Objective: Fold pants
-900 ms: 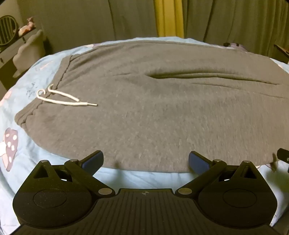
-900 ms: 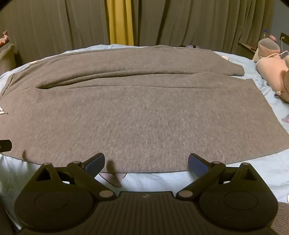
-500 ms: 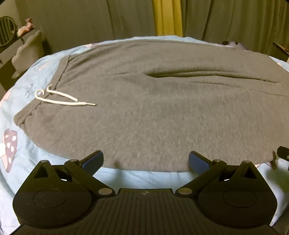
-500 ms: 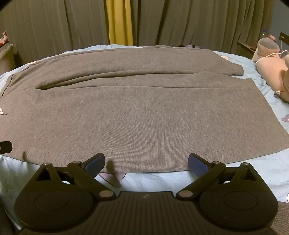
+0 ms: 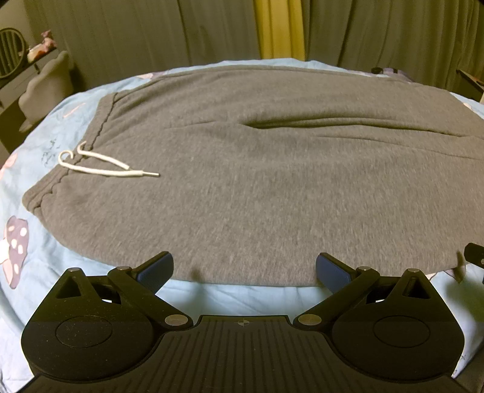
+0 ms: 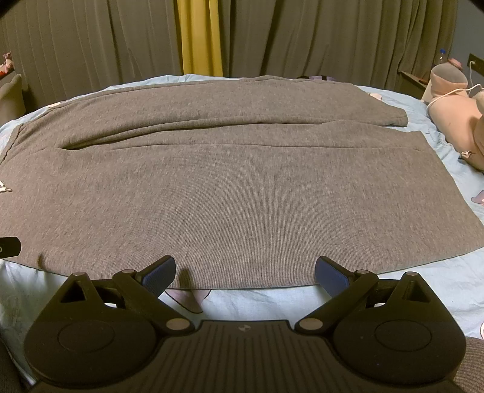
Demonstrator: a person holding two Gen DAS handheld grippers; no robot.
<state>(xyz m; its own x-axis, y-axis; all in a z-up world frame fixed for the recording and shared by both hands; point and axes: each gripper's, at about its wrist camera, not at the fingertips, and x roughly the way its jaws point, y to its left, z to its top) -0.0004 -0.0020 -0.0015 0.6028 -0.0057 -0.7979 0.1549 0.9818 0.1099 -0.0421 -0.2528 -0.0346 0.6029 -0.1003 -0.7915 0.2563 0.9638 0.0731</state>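
Left wrist view: grey sweatpants (image 5: 257,181) spread flat across the light blue bedsheet (image 5: 45,145), filling the middle of the frame. Waistband (image 5: 99,127) at upper left, white drawstring (image 5: 103,166) trailing over the fabric at left centre. Long crease running right from the centre. Left claw (image 5: 244,269) along the bottom edge, released, jaws spread wide, blue pads (image 5: 154,269) just at the near hem, nothing between them. Mushroom print (image 5: 15,241) on the sheet at far left. Olive curtains (image 5: 151,30) with a yellow strip (image 5: 278,27) across the top.

Right wrist view: same sweatpants (image 6: 236,181) stretching across the frame, leg ends at right, upper leg's cuff (image 6: 393,118) at upper right. Right claw (image 6: 245,270) at the bottom, released too, jaws wide, pads (image 6: 158,272) hovering at the near hem, gripping nothing. Pinkish plush toy (image 6: 453,115) lying on the sheet (image 6: 438,287) at right edge. Dark tip of the other claw (image 6: 9,246) peeking in at the left edge. Curtains (image 6: 302,36) behind.
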